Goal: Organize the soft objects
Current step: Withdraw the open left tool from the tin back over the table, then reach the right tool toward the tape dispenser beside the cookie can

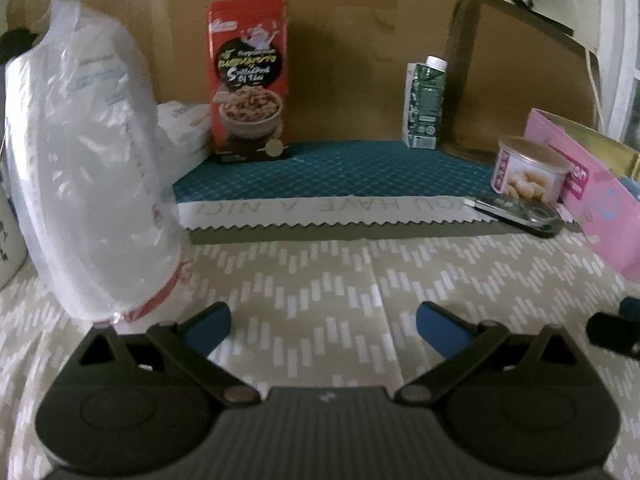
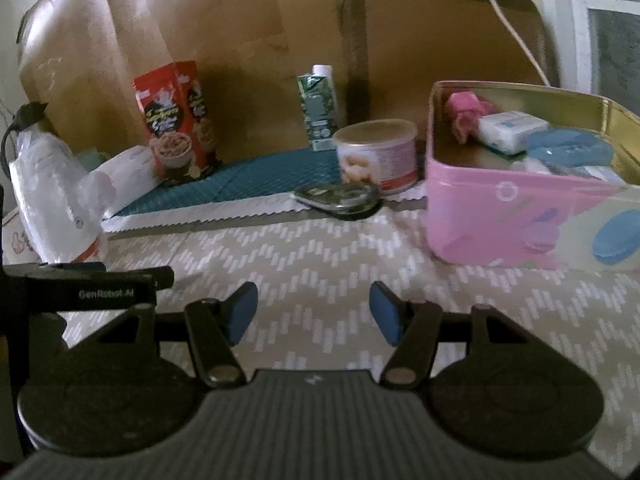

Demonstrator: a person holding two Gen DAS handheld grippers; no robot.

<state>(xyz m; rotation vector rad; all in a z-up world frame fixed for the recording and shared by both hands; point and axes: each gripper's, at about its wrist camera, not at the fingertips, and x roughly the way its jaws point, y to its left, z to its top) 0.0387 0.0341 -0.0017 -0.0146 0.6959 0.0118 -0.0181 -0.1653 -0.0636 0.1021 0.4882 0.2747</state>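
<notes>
Blue-padded jaws wide apart, both grippers (image 1: pixel 323 326) (image 2: pixel 313 312) empty-handed.

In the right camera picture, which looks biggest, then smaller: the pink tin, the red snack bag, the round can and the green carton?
1. pink tin, though it sits nearest the camera
2. red snack bag
3. round can
4. green carton, which stands farther back, so its real size against the can is unsure

Left tool (image 1: pixel 323 326) spread wide, blue pads well apart, nothing between them, hovering low and level. Right tool (image 2: pixel 313 312) likewise parted, pads empty, a little narrower in gap. Side by side, each edging into the other's view: left (image 2: pixel 86 286), right (image 1: pixel 616 328).
</notes>
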